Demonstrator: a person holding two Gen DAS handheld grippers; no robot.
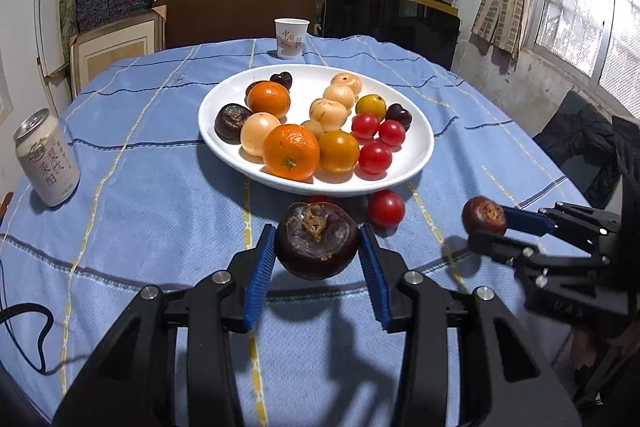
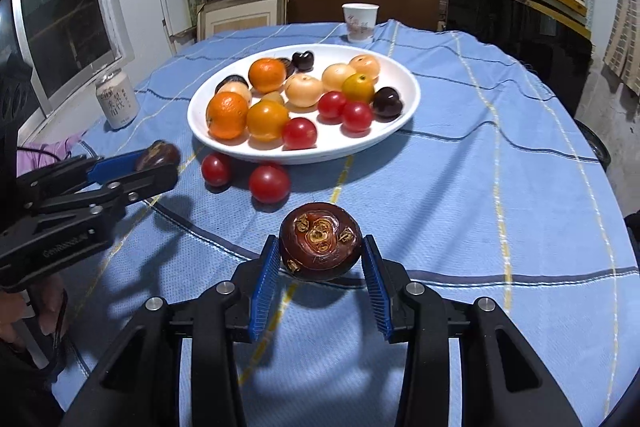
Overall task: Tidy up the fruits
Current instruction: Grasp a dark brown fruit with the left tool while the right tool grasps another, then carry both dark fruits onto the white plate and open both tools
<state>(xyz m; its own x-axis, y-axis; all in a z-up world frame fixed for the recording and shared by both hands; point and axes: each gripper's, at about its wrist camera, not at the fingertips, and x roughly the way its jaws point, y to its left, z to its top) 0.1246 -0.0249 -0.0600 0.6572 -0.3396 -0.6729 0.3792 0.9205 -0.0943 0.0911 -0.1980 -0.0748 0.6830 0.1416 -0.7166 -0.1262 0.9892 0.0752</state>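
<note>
Fruits of several kinds fill a white oval ceramic plate [image 1: 416, 163] on a round table under a blue checked cloth [image 1: 160, 211]: two orange mandarins [image 1: 291, 151], pale peach-coloured round fruits [image 1: 328, 114], yellow-orange cherry tomatoes [image 1: 338, 151], red cherry tomatoes [image 1: 375, 157] and dark glossy round ones [image 1: 232, 123]. The plate's long axis runs across both views. Two loose red cherry tomatoes [image 2: 269, 183] lie on the cloth just beside the plate's near rim.

A dark brown, flattened round water chestnut [image 1: 316, 241] sits between the blue ribbed pads of the left gripper [image 1: 317, 247], its dried crown facing up and toward the camera, its wide axis spanning pad to pad. The pads press its flanks, so the narrowly parted fingers have it clamped above the cloth near the plate's front edge.

A second, reddish-brown water chestnut [image 2: 320, 247] is pinched the same way in the right gripper [image 2: 320, 253], its curled golden buds turned up.

Both grippers slant downward toward the table, side by side, fingers aimed at the plate. A hand [image 2: 24, 311] grips the left tool's handle.

A white drink can [image 1: 47, 163] stands near the table's left edge, and a white paper cup [image 1: 291, 38] stands beyond the plate.
</note>
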